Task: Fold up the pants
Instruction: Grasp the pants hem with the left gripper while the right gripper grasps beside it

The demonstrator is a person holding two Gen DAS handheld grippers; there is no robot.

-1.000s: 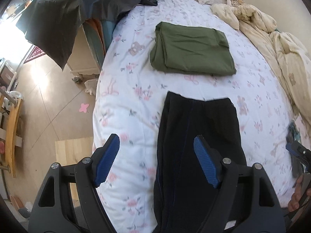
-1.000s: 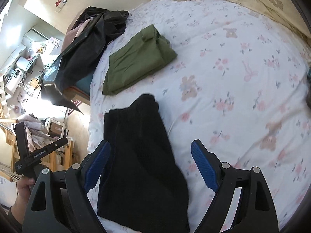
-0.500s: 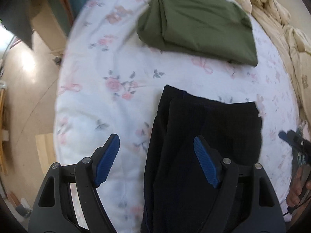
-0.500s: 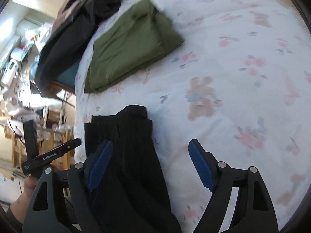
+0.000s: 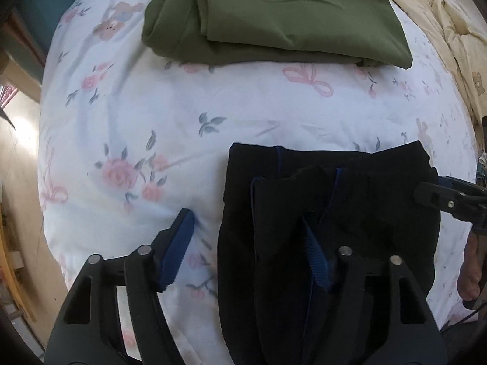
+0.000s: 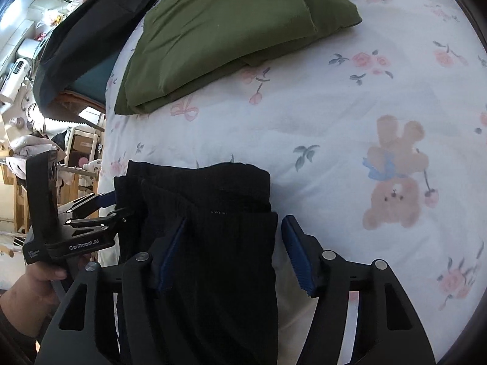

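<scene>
The bed [image 5: 127, 127] in its floral sheet carries the folded green garment [image 5: 274, 15] at the far side and my black pants [image 5: 328, 213] nearer, long axis running from the waistband back toward me. I have the left gripper [image 5: 246, 252] at the pants' left edge and the right gripper [image 6: 234, 252] at the right edge, both about equally near. Each pair of jaws stands wide, straddling a side edge, gripping nothing yet.
</scene>
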